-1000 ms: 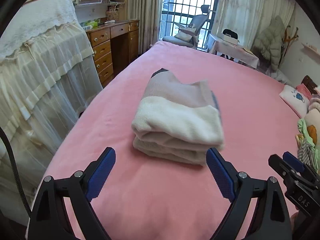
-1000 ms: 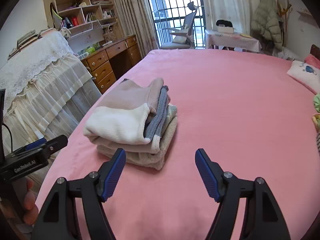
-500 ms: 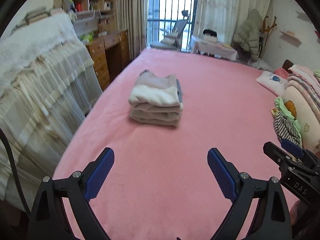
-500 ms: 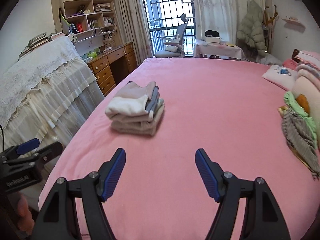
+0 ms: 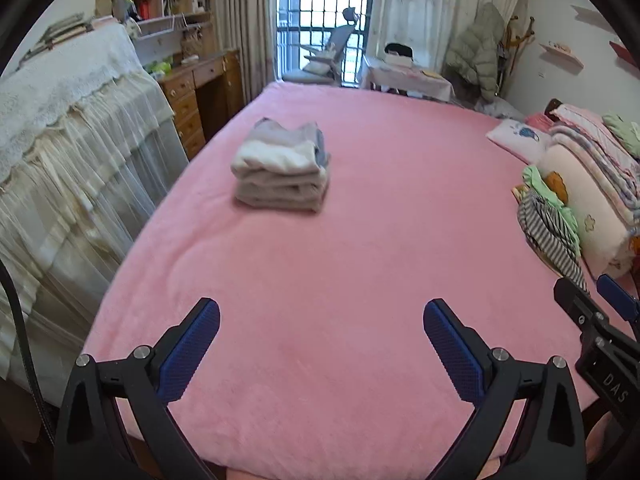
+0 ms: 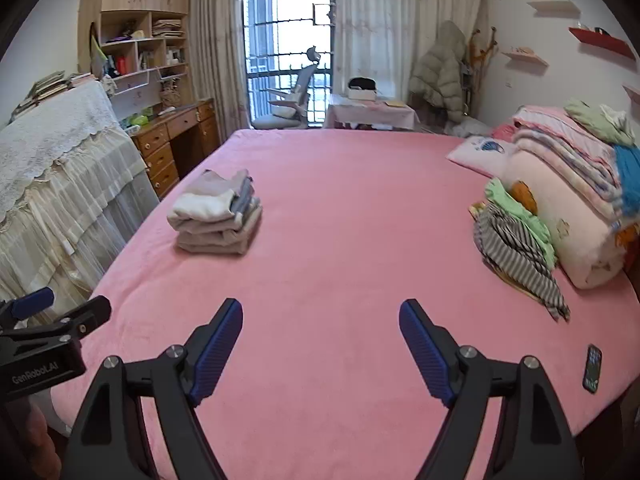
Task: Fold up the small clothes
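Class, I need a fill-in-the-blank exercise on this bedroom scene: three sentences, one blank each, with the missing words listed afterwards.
1. The folded stack of clothes lies on a bed cover whose colour is ____.
2. The left gripper and the right gripper both have their jaws ____.
3. The unfolded garment beside the rolled blanket has a pattern of ____.

Missing words: pink; open; stripes

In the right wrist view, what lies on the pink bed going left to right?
Stack of folded clothes → striped garment with the unfolded pile → rolled pink blanket → dark phone near the bed's right edge.
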The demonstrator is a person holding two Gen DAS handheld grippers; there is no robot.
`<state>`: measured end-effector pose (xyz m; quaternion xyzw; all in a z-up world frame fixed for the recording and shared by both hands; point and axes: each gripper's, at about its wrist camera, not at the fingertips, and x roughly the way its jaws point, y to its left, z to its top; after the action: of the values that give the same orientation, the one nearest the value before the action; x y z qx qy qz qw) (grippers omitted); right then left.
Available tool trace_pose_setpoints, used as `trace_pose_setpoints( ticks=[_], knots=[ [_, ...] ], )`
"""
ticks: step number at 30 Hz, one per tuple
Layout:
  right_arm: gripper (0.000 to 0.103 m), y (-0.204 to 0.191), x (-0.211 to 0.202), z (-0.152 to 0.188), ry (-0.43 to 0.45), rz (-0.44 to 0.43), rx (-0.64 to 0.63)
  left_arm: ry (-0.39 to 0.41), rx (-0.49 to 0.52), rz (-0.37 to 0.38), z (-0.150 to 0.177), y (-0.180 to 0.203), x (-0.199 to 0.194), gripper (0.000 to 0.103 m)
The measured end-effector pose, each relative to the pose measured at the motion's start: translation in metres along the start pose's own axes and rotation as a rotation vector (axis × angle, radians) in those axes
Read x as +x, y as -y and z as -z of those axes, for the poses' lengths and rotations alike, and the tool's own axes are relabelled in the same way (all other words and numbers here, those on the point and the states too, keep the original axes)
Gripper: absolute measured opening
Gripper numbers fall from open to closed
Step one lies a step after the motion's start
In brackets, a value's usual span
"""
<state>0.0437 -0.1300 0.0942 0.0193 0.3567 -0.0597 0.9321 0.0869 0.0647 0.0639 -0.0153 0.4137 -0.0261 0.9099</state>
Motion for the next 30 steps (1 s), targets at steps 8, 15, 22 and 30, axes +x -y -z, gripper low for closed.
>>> trace_pose_setpoints(
  ticks=[8,15,22,30],
  knots=[
    [0.081,0.01,0.003,0.019,-0.038,0.044,-0.021,-0.043,0.008,0.029,0.01,0.016,0.014,0.101],
    [0.081,0.025,0.006,0.025,-0.051,0.069,0.008,-0.058,0.042,0.047,0.012,0.033,0.017,0.101],
    [0.081,0.03,0.004,0.027,-0.05,0.072,0.011,-0.06,0.059,0.055,0.013,0.038,0.017,0.101],
    [0.081,0.033,0.002,0.027,-0.04,0.075,0.014,-0.037,0.074,0.039,0.013,0.042,0.011,0.101]
  ],
)
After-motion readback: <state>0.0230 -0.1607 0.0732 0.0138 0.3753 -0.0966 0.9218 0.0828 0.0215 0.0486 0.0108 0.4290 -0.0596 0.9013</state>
